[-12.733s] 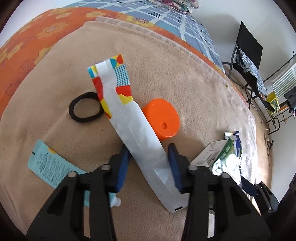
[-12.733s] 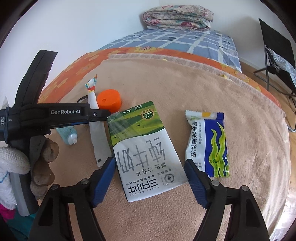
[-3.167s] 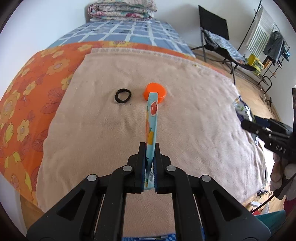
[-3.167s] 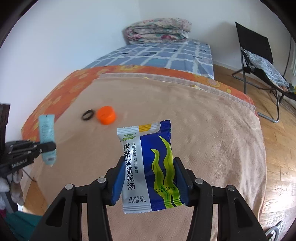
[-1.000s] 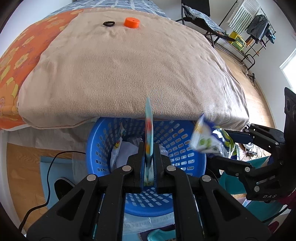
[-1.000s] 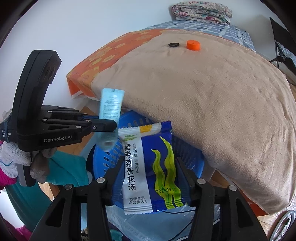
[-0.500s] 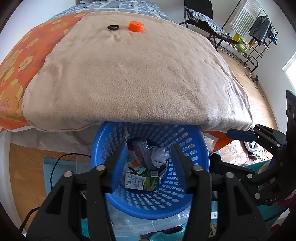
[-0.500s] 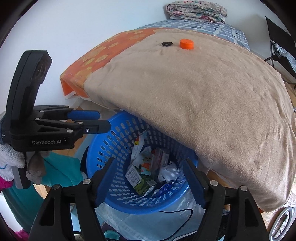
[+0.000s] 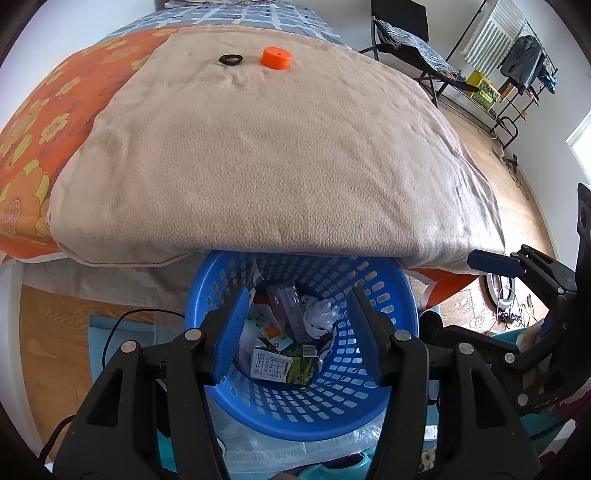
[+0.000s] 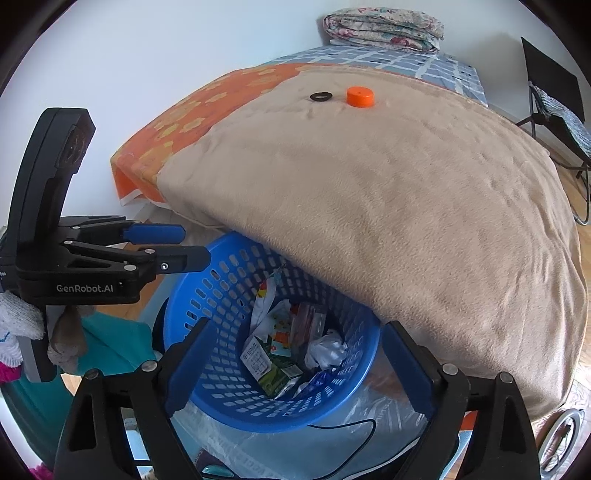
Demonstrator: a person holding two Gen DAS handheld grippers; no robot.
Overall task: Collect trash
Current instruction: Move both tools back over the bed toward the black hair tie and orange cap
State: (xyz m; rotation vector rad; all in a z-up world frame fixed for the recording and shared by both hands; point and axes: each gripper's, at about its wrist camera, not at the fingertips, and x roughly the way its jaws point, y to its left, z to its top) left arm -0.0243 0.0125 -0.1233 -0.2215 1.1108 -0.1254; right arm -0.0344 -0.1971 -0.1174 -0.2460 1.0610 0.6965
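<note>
A blue plastic basket (image 9: 391, 295) stands on the floor at the foot of the bed, half under the beige blanket's edge; it also shows in the right wrist view (image 10: 199, 295). Inside lie a green milk carton (image 9: 284, 369), crumpled white paper (image 9: 320, 312) and several wrappers. My left gripper (image 9: 297, 332) is open and empty above the basket. My right gripper (image 10: 295, 369) is open and empty above it too. An orange lid (image 9: 276, 58) and a black ring (image 9: 230, 59) lie far back on the blanket.
The beige blanket (image 9: 280, 155) covers the bed, with an orange flowered sheet (image 9: 33, 125) at the left. A black cable (image 9: 122, 325) lies on the wooden floor left of the basket. A black folding chair (image 9: 406, 29) and a clothes rack (image 9: 517, 55) stand at the back right.
Both grippers opened over the basket and let go: the light blue packet and the blue soup packet have dropped in. Since half a second ago both grippers stay open and have hardly moved.
</note>
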